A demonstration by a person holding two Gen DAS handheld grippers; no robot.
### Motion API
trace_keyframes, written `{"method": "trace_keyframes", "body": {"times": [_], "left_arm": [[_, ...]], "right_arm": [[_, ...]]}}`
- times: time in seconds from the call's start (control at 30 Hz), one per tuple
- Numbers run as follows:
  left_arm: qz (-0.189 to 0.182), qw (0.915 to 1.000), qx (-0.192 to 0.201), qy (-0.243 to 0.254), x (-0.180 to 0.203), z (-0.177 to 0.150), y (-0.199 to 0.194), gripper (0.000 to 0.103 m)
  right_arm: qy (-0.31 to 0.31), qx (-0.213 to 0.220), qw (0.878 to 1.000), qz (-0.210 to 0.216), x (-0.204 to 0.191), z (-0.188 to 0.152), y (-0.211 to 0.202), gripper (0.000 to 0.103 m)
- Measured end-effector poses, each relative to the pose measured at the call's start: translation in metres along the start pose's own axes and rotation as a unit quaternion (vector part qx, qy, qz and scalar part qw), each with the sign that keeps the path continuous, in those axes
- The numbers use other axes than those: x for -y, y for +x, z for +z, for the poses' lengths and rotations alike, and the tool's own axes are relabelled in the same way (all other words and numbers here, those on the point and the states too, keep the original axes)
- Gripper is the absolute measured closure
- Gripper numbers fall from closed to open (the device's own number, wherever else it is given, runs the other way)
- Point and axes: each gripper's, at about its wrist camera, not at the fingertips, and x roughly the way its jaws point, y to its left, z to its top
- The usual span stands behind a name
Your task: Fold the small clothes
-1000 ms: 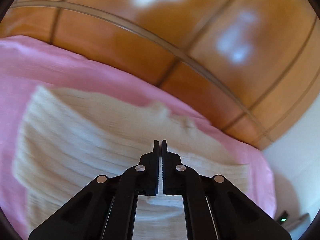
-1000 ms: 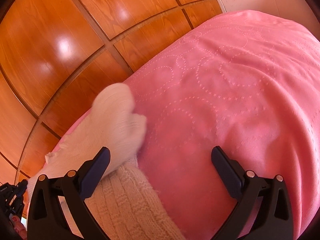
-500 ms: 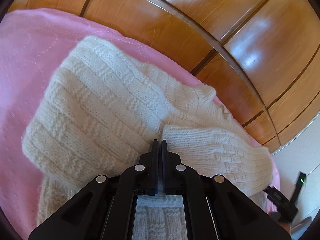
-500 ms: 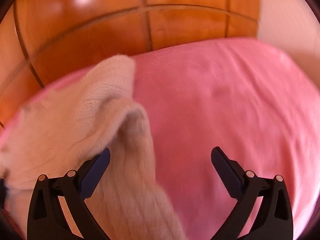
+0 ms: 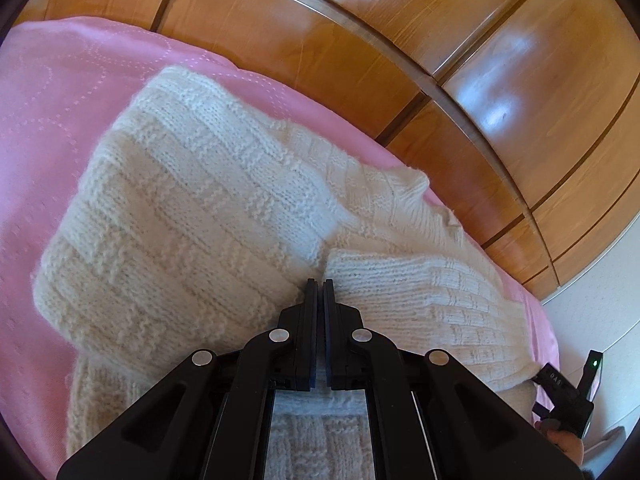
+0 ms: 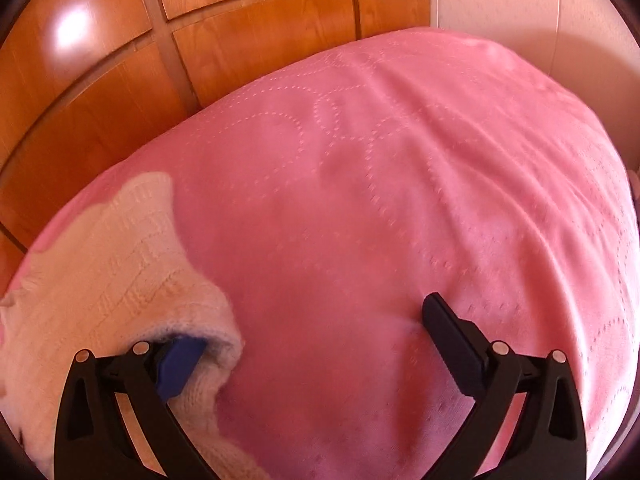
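Glossy orange-brown wooden panels (image 5: 472, 92) back a bed spread with a pink quilted cover (image 6: 400, 208) stitched in dotted circles. On that cover, near the edge by the panels, lies a cream knitted sweater (image 5: 192, 216), folded over itself. In the left wrist view its long axis runs from lower left up toward the right, with a thick folded part at left and a ribbed sleeve or fold (image 5: 432, 304) lying across at right, pointing toward the right edge of the bed. The left gripper (image 5: 319, 282) has its jaws pressed together with only a thin slit between them, the tips at the seam where the two folds meet; whether knit is pinched between them cannot be told. In the right wrist view the sweater fills the lower left corner. The right gripper (image 6: 316, 332) has its jaws spread wide: the left finger (image 6: 180, 360) is tucked under a rolled edge of the knit, while the right finger (image 6: 452, 336) stands over bare pink cover.
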Motion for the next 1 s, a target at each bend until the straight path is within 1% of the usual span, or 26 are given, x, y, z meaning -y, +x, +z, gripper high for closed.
{"method": "trace_keyframes", "body": {"times": [0.07,0.13,0.17,0.2,0.23,0.27,0.3,0.33,0.37,0.4,0.47,0.53,0.57,0.6,0.63,0.67,0.77,0.83,0.9,0.97,1.0], "left_arm": [[0.001,1.0000,0.001,0.002,0.002,0.000,0.000,0.102],[0.007,0.9999,0.004,0.008,0.003,0.000,0.000,0.101],[0.007,0.9999,0.006,0.010,0.004,0.000,-0.001,0.096],[0.005,0.9998,0.008,0.015,0.006,0.000,-0.002,0.093],[0.001,0.9997,0.010,0.021,0.008,-0.001,-0.002,0.081],[-0.013,0.9994,0.010,0.029,0.011,-0.001,-0.003,0.060],[-0.029,0.9987,0.011,0.040,0.015,-0.002,-0.004,0.050],[-0.037,0.9978,0.014,0.053,0.021,-0.003,-0.005,0.035],[-0.031,0.9966,0.017,0.074,0.029,-0.006,-0.005,0.028],[-0.024,0.9961,0.019,0.082,0.032,-0.007,-0.005,0.027],[-0.017,0.9960,0.017,0.085,0.034,-0.007,-0.003,0.027],[-0.021,0.9966,0.015,0.078,0.031,-0.005,-0.002,0.027],[-0.018,0.9967,0.014,0.078,0.032,-0.005,-0.001,0.027],[-0.014,0.9967,0.012,0.079,0.032,-0.005,0.000,0.027],[-0.007,0.9965,0.008,0.083,0.034,-0.005,0.003,0.027],[0.000,0.9962,0.005,0.087,0.035,-0.005,0.006,0.027],[0.022,0.9942,-0.003,0.105,0.041,-0.006,0.013,0.026],[0.025,0.9934,-0.007,0.112,0.043,-0.006,0.016,0.022],[0.025,0.9933,-0.007,0.113,0.041,-0.005,0.016,0.022],[0.022,0.9937,-0.007,0.110,0.041,-0.003,0.016,0.022],[0.019,0.9940,-0.003,0.108,0.040,-0.003,0.014,0.022]], "right_arm": [[-0.034,-0.014,0.999,0.002,-0.001,-0.002,-0.003,0.002],[-0.035,-0.008,0.999,0.010,0.007,-0.005,-0.015,0.002],[-0.030,-0.005,1.000,0.006,0.012,-0.006,-0.021,0.002],[-0.019,0.011,1.000,-0.008,0.018,-0.008,-0.029,0.002],[-0.010,0.028,1.000,-0.009,0.022,-0.009,-0.036,0.002],[-0.003,0.049,0.999,0.007,0.023,-0.010,-0.044,0.002],[-0.005,0.065,0.997,0.029,0.019,-0.009,-0.049,0.002],[-0.019,0.076,0.996,0.048,0.011,-0.007,-0.052,0.002],[-0.037,0.080,0.994,0.060,0.001,-0.005,-0.054,0.002],[-0.068,0.079,0.992,0.066,-0.018,-0.002,-0.050,0.002],[-0.125,0.071,0.988,0.063,-0.049,0.002,-0.037,0.002],[-0.164,0.062,0.984,0.042,-0.072,0.005,-0.019,0.002],[-0.172,0.060,0.983,0.029,-0.077,0.007,-0.011,0.002],[-0.175,0.054,0.983,0.008,-0.078,0.010,0.000,0.002],[-0.169,0.044,0.984,-0.018,-0.074,0.013,0.009,0.002],[-0.142,0.029,0.989,-0.032,-0.064,0.017,0.019,0.002],[-0.088,0.006,0.996,-0.002,-0.043,0.017,0.027,0.002],[-0.086,0.005,0.996,0.005,-0.041,0.015,0.026,0.002],[-0.089,0.005,0.996,0.008,-0.043,0.015,0.024,0.002],[-0.085,0.011,0.996,0.022,-0.035,0.016,0.018,0.002],[-0.082,0.024,0.996,0.028,-0.029,0.009,0.002,0.002]]}}
